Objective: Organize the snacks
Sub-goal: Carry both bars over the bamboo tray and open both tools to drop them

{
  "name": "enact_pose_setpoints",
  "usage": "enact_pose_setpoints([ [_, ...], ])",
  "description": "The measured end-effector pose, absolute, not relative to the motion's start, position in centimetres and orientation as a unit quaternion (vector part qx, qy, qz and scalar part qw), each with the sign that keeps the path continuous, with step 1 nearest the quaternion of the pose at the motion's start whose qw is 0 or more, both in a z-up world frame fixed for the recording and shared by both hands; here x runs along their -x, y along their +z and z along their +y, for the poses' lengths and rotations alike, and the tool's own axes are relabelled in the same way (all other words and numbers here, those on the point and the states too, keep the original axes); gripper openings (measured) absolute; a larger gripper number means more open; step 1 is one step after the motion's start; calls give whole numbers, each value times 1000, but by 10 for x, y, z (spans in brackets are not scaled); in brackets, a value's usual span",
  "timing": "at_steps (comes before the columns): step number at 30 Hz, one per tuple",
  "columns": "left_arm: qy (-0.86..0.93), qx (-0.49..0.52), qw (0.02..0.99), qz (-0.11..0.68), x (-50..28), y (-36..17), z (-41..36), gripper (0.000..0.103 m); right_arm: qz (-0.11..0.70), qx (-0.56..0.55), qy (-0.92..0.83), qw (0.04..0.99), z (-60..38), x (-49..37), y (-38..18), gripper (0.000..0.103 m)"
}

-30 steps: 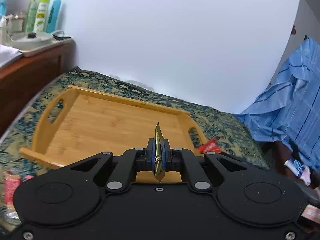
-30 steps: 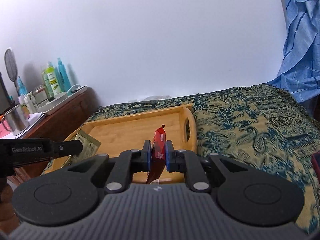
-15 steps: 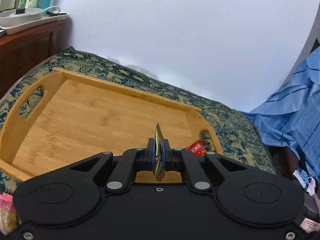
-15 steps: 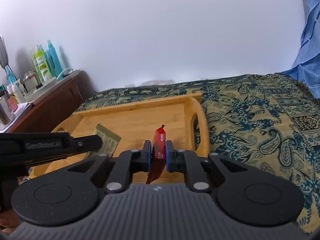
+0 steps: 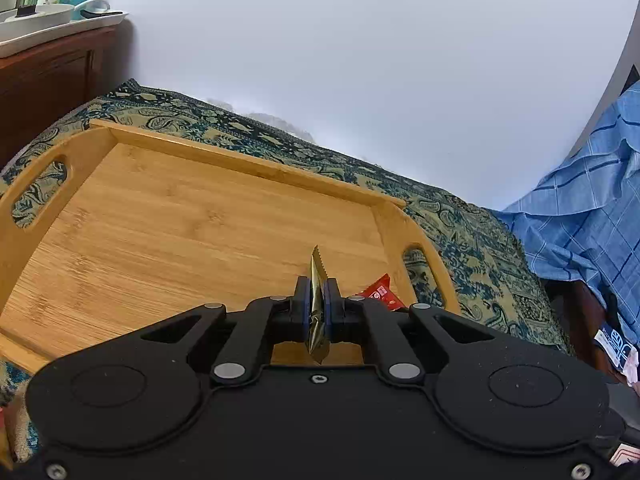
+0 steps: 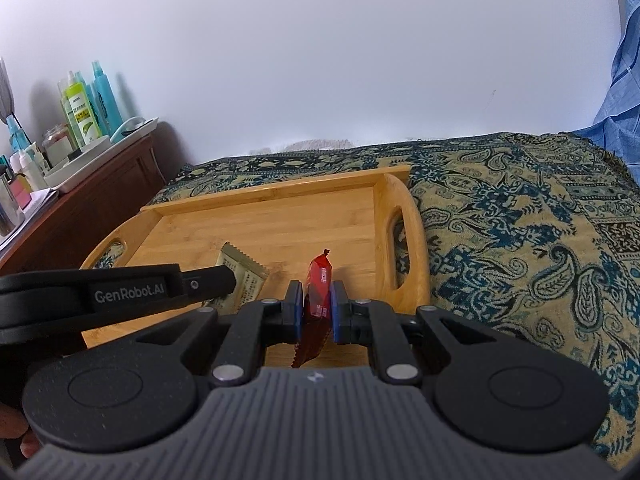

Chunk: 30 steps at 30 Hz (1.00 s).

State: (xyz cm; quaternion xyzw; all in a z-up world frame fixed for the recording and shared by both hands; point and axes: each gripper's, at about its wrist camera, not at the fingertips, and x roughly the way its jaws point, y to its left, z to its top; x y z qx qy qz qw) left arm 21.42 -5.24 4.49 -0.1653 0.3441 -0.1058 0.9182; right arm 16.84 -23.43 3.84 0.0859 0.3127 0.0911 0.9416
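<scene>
A bamboo tray (image 5: 168, 232) with cut-out handles lies on a paisley bedspread (image 6: 520, 232); the right wrist view shows the same tray (image 6: 280, 216). My left gripper (image 5: 318, 304) is shut on a thin gold-green snack packet (image 5: 317, 280), held edge-on above the tray's near right part. In the right wrist view that packet (image 6: 240, 276) hangs flat from the left gripper's fingers (image 6: 208, 280). My right gripper (image 6: 316, 308) is shut on a red snack packet (image 6: 318, 284), upright over the tray's near right corner. A corner of this red packet (image 5: 378, 292) peeks past the left gripper.
A dark wooden cabinet (image 6: 92, 208) stands left of the bed, with a white tray of bottles (image 6: 84, 120) on top. Blue checked cloth (image 5: 580, 208) hangs at the right. A small packet (image 5: 612, 346) lies below it. The white wall rises behind the bed.
Both grippers have come forward and down over the tray, which now looks larger and closer. Each still holds its packet, and the two stand nearer each other.
</scene>
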Motion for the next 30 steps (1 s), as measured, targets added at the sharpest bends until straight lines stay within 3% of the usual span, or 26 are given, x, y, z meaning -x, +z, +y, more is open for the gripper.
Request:
enact_pose_setpoints([
  [30, -90, 131, 923, 350, -213, 33, -54, 10, 332, -106, 92, 933, -241, -174, 29, 18],
])
